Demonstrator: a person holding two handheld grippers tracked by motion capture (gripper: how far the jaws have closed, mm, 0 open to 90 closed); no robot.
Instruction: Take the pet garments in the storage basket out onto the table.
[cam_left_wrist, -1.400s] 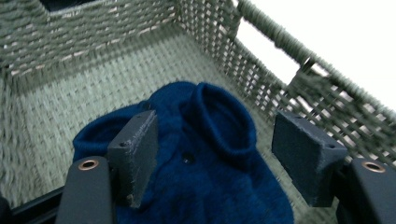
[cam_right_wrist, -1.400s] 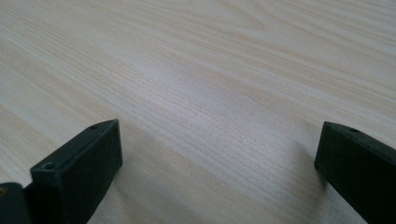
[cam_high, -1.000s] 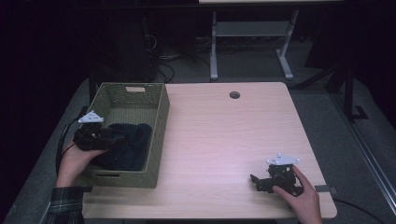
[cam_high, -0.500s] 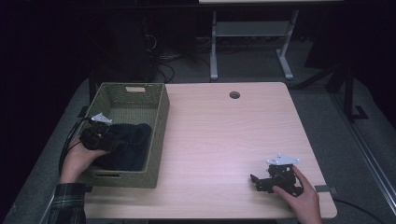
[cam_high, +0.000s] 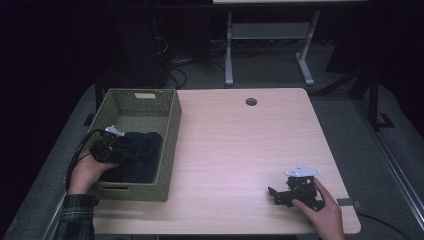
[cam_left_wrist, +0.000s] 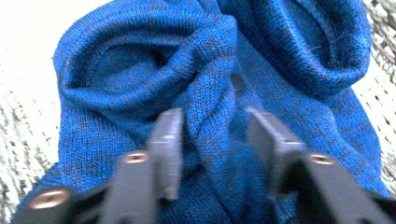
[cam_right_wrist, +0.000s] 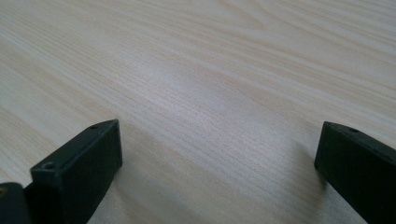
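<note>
A: Two jaws of the left gripper (cam_left_wrist: 212, 154) straddle a fold of blue sweater (cam_left_wrist: 215, 84), part-open, inside the basket (cam_high: 172, 145).
B: Risk?
A: Thin fold may slip. Right gripper (cam_right_wrist: 219, 158) gapes wide, empty, over the table (cam_right_wrist: 233, 70).

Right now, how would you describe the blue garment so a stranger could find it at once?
Start at the wooden table, then go to the green woven basket at its left side. The blue knitted garment lies bunched inside, with the left gripper straddling one fold. It is the only soft, blue thing there.
</note>
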